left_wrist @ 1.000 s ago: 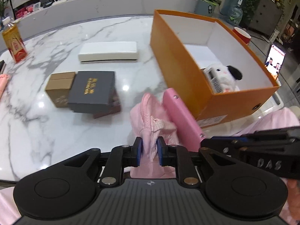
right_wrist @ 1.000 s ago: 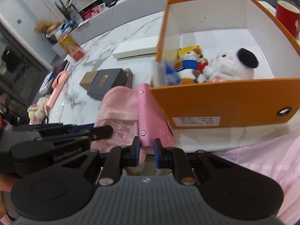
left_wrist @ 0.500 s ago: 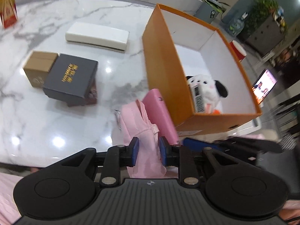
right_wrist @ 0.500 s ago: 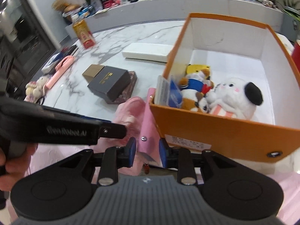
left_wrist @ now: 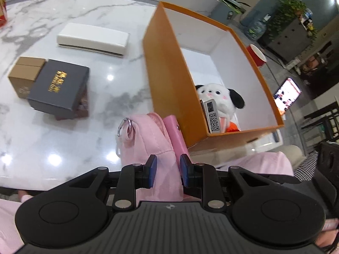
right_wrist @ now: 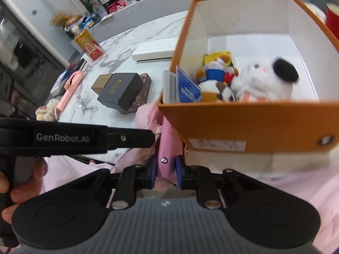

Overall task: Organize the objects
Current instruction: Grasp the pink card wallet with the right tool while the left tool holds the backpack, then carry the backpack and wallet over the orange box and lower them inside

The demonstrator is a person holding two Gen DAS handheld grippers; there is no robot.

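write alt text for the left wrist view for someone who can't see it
The left gripper straddles a pink fabric pouch on a marble table, beside an open orange box holding a white plush toy.

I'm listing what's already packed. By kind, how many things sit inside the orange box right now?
Inside the orange box:
Plush toys: 2 (white plush with black ear; orange and white plush in blue)
Flat tags or cards: 2 (blue card; white QR tag)
Total: 4, though more may be hidden behind the near wall.
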